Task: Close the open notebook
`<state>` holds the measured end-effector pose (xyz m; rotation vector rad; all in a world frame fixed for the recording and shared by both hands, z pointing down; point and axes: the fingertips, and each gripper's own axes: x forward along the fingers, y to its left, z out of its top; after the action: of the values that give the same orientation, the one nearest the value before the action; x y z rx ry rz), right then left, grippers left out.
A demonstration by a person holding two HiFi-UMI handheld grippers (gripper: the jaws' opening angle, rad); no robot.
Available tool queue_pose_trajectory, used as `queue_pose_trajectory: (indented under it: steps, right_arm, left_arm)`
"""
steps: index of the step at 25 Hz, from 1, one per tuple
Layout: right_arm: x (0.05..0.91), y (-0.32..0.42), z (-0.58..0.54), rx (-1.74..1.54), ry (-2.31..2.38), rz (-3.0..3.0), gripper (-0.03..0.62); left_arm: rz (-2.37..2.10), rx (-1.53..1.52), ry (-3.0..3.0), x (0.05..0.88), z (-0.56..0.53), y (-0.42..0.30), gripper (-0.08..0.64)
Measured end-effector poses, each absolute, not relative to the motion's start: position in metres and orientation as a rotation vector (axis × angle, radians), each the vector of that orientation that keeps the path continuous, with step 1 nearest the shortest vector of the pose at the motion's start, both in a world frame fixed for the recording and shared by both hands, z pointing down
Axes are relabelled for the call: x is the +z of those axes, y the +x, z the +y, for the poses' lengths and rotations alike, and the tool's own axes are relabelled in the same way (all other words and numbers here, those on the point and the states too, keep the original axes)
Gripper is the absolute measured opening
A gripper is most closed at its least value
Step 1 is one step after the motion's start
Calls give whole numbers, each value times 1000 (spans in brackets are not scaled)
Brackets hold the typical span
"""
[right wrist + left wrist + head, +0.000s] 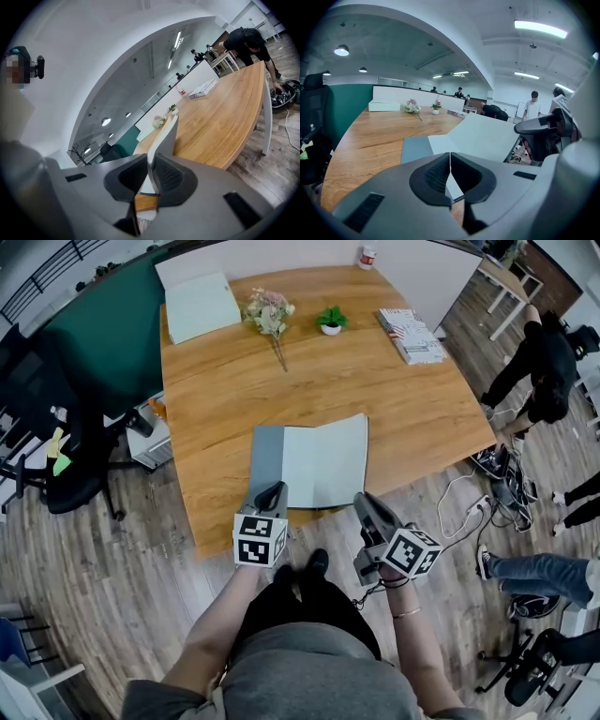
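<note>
The open notebook point(323, 465) lies at the near edge of the wooden table point(412, 409). Its grey left cover point(265, 456) is flat, and its pale right half is raised off the wood. My right gripper point(364, 502) is shut on that raised half at its near right corner. In the right gripper view the cover point(165, 138) stands edge-on, rising from between the jaws of my right gripper point(151, 171). My left gripper point(274, 491) is over the near edge of the grey cover. In the left gripper view my left gripper point(450, 157) has its jaws together, with the notebook point(487, 136) behind them.
At the far end of the table are a dried flower bunch point(269, 313), a small potted plant point(330, 320), a stack of booklets point(411, 334) and a pale folder point(200, 304). A black office chair point(66, 456) stands left. People and floor cables point(497, 465) are to the right.
</note>
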<state>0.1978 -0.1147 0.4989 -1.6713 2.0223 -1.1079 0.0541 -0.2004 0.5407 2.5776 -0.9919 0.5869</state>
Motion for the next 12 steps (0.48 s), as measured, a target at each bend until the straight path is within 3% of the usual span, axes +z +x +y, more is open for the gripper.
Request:
queue_pose_trajectory:
  steps: [12]
  right_arm:
    - [479,168,-127,-988,-1705,2171,58]
  left_arm:
    - [-995,659,2532,555,-206,34,25]
